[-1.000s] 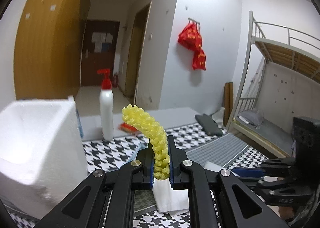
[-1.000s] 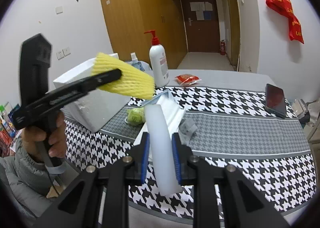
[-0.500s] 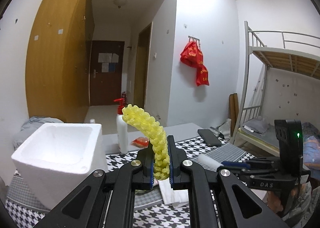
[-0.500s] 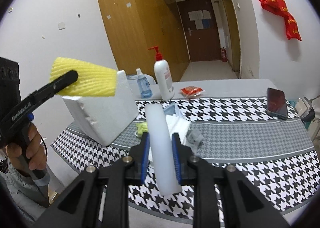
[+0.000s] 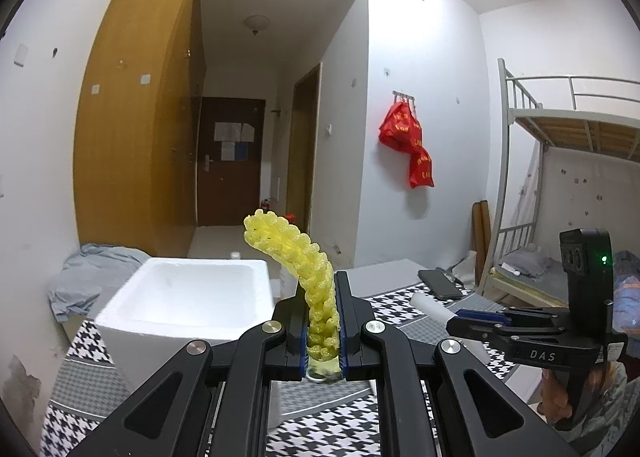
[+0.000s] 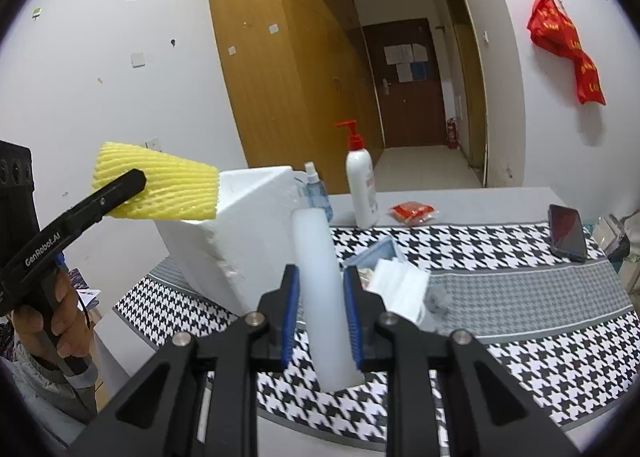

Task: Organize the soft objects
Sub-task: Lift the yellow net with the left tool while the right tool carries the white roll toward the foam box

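Note:
My left gripper is shut on a yellow foam net sleeve that curls up and to the left, in the air beside the open white foam box. In the right wrist view that yellow sleeve hangs at the left, level with the box's top edge, in the left gripper. My right gripper is shut on a white foam tube that stands upright above the table. The left wrist view shows the right gripper with the tube's end at the right.
A houndstooth cloth covers the table. On it lie white foam sheets, a pump bottle, a small spray bottle, a red packet and a phone. A bunk bed stands at the right.
Both grippers have risen with their loads. The left one has swung so that the foam box, seen from the side before, now shows its open top close below the yellow sleeve.

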### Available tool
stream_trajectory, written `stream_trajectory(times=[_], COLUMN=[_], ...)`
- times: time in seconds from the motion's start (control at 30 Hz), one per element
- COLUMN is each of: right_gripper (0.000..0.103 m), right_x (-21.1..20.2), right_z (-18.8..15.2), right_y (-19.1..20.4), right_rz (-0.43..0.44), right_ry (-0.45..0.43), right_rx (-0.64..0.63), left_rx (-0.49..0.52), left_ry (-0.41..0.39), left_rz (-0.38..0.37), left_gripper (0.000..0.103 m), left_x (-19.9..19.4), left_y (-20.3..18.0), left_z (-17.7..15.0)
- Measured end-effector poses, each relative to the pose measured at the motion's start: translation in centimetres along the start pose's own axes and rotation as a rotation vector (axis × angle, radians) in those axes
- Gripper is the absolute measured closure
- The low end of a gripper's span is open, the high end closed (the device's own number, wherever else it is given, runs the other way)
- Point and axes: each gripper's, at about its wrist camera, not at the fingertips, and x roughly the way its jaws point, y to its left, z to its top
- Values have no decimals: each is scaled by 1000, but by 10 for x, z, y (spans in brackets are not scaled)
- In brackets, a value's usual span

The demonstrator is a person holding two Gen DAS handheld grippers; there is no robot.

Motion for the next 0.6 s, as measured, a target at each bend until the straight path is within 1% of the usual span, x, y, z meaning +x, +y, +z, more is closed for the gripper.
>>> stream_trajectory(times=[0.13,0.27,0.6], right_gripper=[77,77,77], right_x=[1,4,18], right_z=[7,13,32], right_y=[13,23,50], right_rz=[-2,-9,39], right_ry=[-14,-19,-44], right_rx=[-6,-20,-74], left_rx=[-3,-17,-43], left_ry=[-23,-23,-45], left_rz=[15,49,177], left_gripper=[92,92,92], left_x=[-7,-11,-28], left_y=[13,24,49], left_z=[0,0,4])
